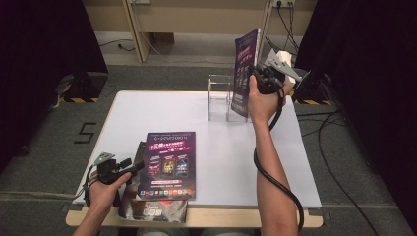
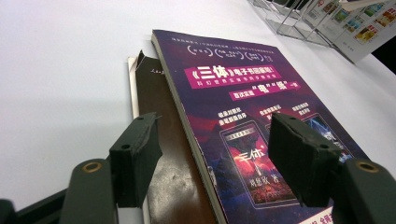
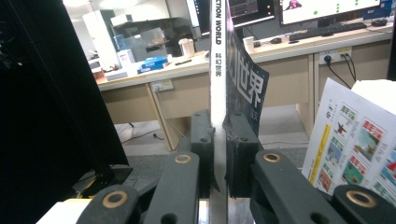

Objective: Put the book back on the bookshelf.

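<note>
A purple magazine (image 1: 169, 164) (image 2: 243, 93) lies on top of a darker one (image 1: 147, 209) (image 2: 159, 93) at the front left of the white table (image 1: 221, 152). My left gripper (image 1: 134, 164) (image 2: 215, 140) hovers low at their left edge, open, with one jaw on each side of the purple magazine's edge and nothing gripped. My right gripper (image 1: 253, 73) (image 3: 218, 126) is raised at the back right, shut on the spine of another magazine (image 1: 244, 69) (image 3: 217, 56). It holds that magazine upright just right of a clear acrylic holder (image 1: 219, 96) (image 2: 289, 18).
A white sheet with coloured pictures (image 3: 359, 149) (image 2: 359, 23) stands near the holder. Black curtains flank the table on both sides. Cables (image 1: 339, 162) trail over the floor to the right. Desks with monitors (image 3: 299, 42) stand beyond the table.
</note>
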